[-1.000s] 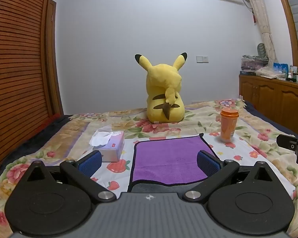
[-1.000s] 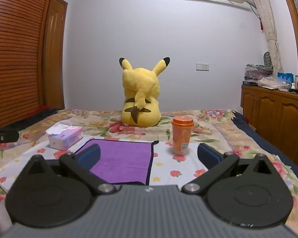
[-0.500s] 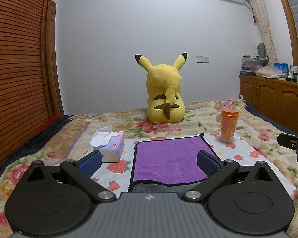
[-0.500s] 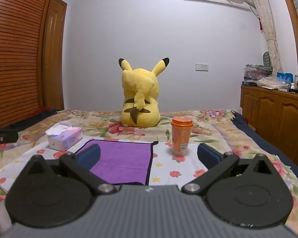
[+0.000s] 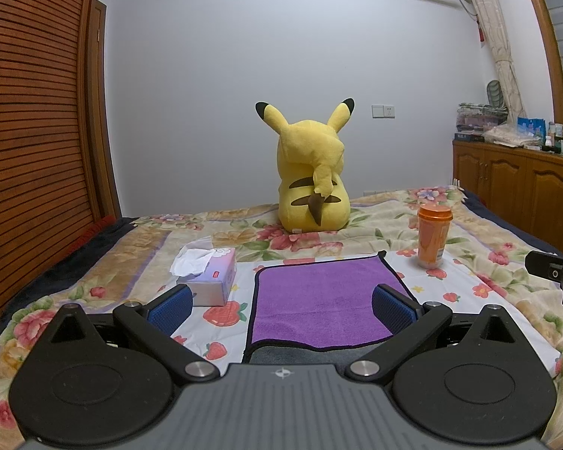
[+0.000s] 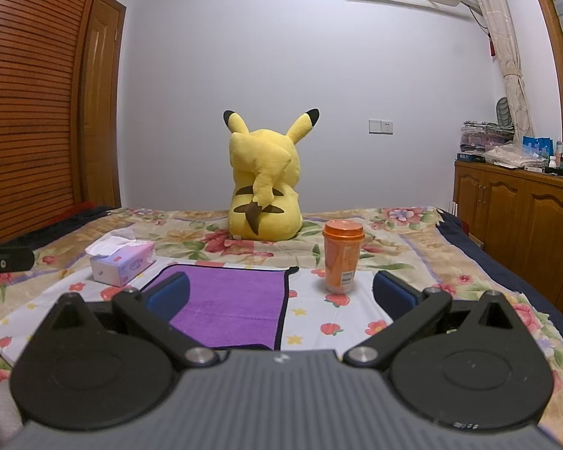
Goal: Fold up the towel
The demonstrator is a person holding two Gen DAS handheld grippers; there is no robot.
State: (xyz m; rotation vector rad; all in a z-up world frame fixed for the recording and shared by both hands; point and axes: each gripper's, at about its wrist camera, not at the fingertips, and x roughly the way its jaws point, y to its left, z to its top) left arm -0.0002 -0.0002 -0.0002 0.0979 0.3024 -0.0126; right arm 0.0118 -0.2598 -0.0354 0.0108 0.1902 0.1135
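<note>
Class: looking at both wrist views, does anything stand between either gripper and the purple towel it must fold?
Nothing visible does. The purple towel lies flat just ahead of both open grippers; the tissue box sits to its left and the orange cup to its right.

**Both grippers level, jaws spread wide**

The left gripper (image 5: 281,305) is held level, facing forward, its two blue-padded fingers (image 5: 170,306) set far apart with nothing between them. The right gripper (image 6: 281,292) sits in the same pose, level and forward-facing, its blue pads (image 6: 393,292) likewise wide apart and gripping nothing. The two are held side by side: part of the right one's black body shows at the right edge of the left wrist view, and part of the left one's at the left edge of the right wrist view.
</note>
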